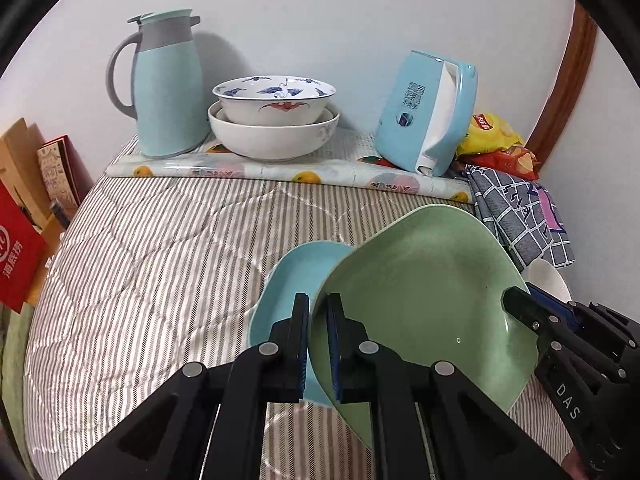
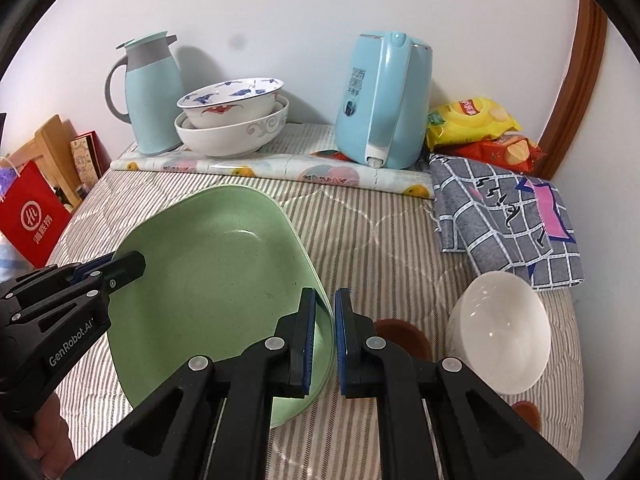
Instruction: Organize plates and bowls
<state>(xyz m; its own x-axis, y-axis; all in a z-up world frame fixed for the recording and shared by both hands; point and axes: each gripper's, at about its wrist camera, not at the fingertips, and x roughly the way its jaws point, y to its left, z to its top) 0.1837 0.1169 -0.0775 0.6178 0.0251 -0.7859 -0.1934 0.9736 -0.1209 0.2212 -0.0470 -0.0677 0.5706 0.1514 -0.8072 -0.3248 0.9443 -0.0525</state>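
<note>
A green square plate [image 1: 424,292] is held tilted above the striped bed cover [image 1: 160,264]. My left gripper [image 1: 318,344] is shut on its left rim. A light blue plate [image 1: 296,284] lies beneath it. My right gripper [image 2: 326,340] straddles the green plate's [image 2: 216,288] right rim, jaws slightly apart around it. It shows in the left wrist view [image 1: 524,312] at the plate's right edge. A white bowl [image 2: 500,332] sits to the right. Two stacked bowls [image 2: 232,120], patterned in white, stand at the back.
A light blue thermos jug [image 1: 168,88] and a blue kettle [image 1: 428,116] stand on a rolled mat [image 1: 280,172] by the wall. Snack bags [image 2: 476,124] and a grey checked cloth [image 2: 508,216] lie at right. Red bag and boxes [image 2: 32,216] stand at left.
</note>
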